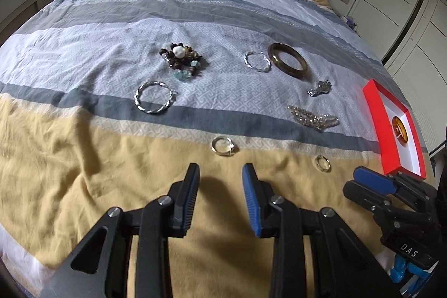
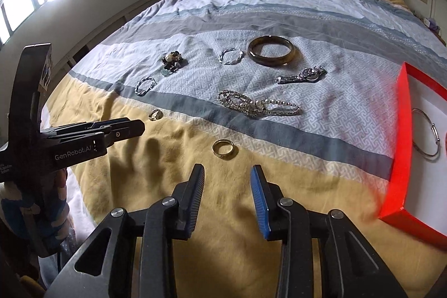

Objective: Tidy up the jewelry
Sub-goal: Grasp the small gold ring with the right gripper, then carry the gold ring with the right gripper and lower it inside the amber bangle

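The left gripper (image 1: 220, 172) hangs over the yellow band of the bedspread (image 1: 83, 158) with its jaws spread and nothing between them. Just ahead of its tips lies a silver ring (image 1: 222, 146); ahead and to its right, a gold ring (image 1: 323, 163). The right gripper (image 2: 227, 173) is likewise spread and empty, with that gold ring (image 2: 223, 148) lying just beyond its fingertips.

Farther ahead of the left gripper, on the pale patterned band, a twisted silver bangle (image 1: 154, 99) sits to the left, a cluster of brown and pearl beads (image 1: 181, 60) beyond it, and a smaller twisted silver bangle (image 1: 257, 61) touches a wide brown bangle (image 1: 287, 60). To the right of these lie a silver watch (image 1: 320, 88) and a sparkly pearl bracelet (image 1: 314, 117).

Right of the right gripper stands a red tray (image 2: 402, 130) with a white floor, holding a thin wire bangle (image 2: 427, 136).
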The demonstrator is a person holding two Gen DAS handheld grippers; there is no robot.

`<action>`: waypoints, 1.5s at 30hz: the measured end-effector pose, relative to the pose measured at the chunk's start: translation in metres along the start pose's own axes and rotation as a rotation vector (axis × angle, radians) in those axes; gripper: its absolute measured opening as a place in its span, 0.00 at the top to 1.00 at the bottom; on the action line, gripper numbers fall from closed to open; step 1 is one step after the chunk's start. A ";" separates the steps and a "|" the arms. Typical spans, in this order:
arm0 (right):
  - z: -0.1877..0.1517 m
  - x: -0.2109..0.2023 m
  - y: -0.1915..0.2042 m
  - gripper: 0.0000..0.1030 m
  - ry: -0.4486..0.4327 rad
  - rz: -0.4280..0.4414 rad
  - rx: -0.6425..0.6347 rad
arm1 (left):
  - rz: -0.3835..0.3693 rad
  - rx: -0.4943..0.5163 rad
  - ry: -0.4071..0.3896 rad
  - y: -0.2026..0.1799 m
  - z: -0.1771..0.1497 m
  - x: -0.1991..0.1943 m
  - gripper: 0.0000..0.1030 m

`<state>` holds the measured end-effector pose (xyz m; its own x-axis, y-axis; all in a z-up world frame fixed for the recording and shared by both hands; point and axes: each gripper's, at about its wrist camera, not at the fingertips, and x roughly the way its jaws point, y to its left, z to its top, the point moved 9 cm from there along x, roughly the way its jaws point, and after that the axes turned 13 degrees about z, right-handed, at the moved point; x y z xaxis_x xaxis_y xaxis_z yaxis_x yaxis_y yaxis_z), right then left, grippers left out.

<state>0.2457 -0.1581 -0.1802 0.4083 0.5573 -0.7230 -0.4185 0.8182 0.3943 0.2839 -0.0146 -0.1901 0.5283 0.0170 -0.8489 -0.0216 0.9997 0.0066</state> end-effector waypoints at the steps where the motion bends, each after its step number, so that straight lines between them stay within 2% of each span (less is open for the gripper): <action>1: 0.002 0.005 -0.002 0.69 0.005 0.006 -0.001 | -0.002 0.002 0.002 -0.001 0.002 0.004 0.71; 11: 0.009 0.035 -0.007 0.71 0.022 0.030 -0.022 | -0.001 0.020 0.000 -0.010 0.008 0.026 0.72; 13: 0.009 0.037 -0.007 0.74 0.024 0.030 -0.027 | 0.009 0.028 -0.008 -0.011 0.007 0.026 0.74; 15: 0.009 0.038 -0.007 0.78 0.025 0.029 -0.031 | 0.011 0.032 -0.011 -0.012 0.007 0.027 0.82; 25: 0.008 0.033 -0.003 0.81 0.023 0.030 -0.036 | 0.022 0.029 -0.019 -0.011 0.007 0.020 0.82; 28: 0.008 0.026 0.003 0.81 0.020 0.033 -0.043 | 0.022 0.027 -0.025 -0.009 0.006 0.012 0.83; 29: 0.008 0.022 0.006 0.81 0.017 0.032 -0.046 | 0.021 0.026 -0.027 -0.009 0.006 0.008 0.96; 36: 0.008 -0.011 0.030 0.81 -0.018 0.023 -0.069 | 0.018 0.023 -0.057 -0.003 0.002 -0.027 0.96; 45: 0.002 -0.073 0.065 0.81 -0.092 -0.006 -0.095 | -0.002 0.033 -0.130 -0.004 -0.009 -0.092 0.96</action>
<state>0.1906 -0.1453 -0.1005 0.4821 0.5663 -0.6685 -0.4890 0.8070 0.3310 0.2275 -0.0203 -0.1167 0.6338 0.0149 -0.7734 0.0066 0.9997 0.0247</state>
